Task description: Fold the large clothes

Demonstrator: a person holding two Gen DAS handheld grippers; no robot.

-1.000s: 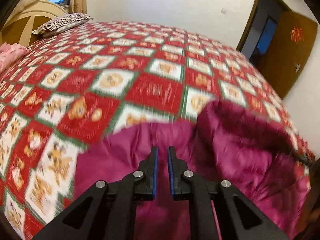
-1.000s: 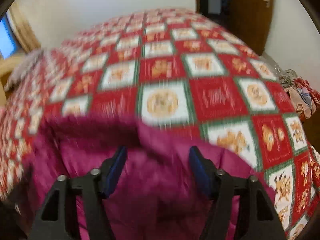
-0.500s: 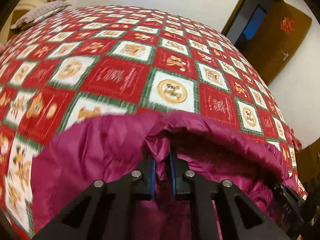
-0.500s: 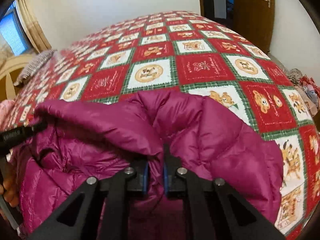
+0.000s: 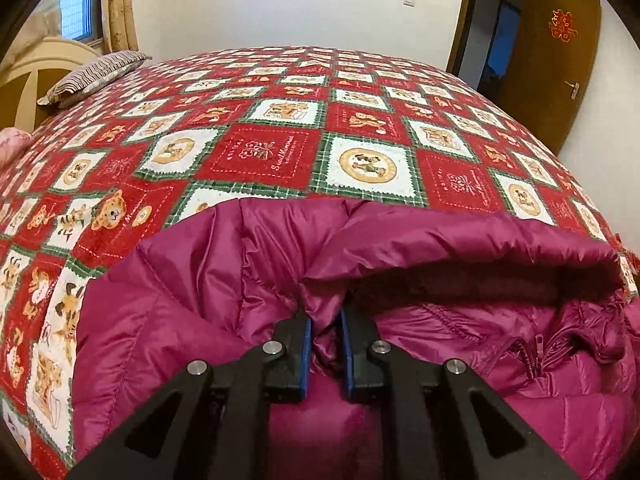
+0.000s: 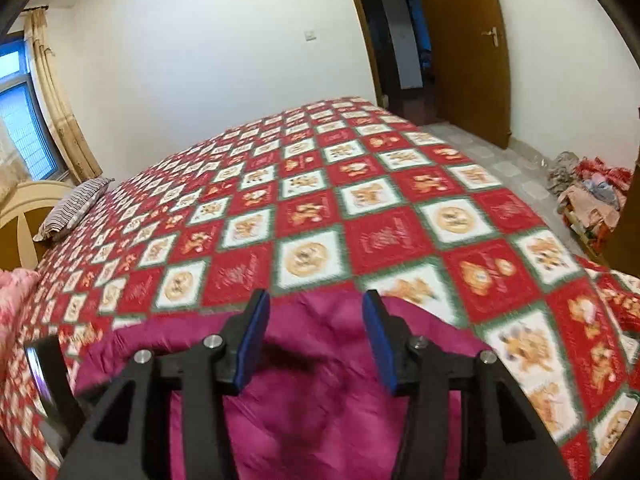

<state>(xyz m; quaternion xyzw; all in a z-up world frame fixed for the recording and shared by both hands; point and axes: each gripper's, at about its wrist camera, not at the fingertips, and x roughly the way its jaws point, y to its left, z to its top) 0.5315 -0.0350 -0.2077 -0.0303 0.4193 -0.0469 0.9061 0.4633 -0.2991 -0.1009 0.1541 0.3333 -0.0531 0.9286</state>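
Your left gripper (image 5: 325, 330): its blue-padded black jaws are pressed nearly together, pinching a bunched fold of the shiny magenta quilted down jacket (image 5: 192, 320).
Your right gripper (image 6: 316, 336): its jaws have just been opening and now stand spread, with jacket fabric (image 6: 320, 392) lying below and between them but neither pad pressing on it.
Fold you hold: a puffy rolled edge of the jacket arches from your left pinch toward the right of the left wrist view, leaving a dark hollow beneath it.
Zip: the jacket's magenta zipper (image 5: 534, 354) lies just right of your left jaws, partly parted.
Where the jacket is: on the near edge of the bed, spread over the red, white and green checked bedspread with bear pictures (image 5: 260, 156).
Further out: a grey striped pillow (image 5: 92, 76) rests at the head of the bed by a cream curved headboard (image 5: 36, 68).
Room beyond: a brown wooden door (image 6: 468, 52) stands open at the far wall, and a heap of mixed clothes (image 6: 588, 196) lies on the floor right of the bed.
Picture quality: your right wrist view is blurred.
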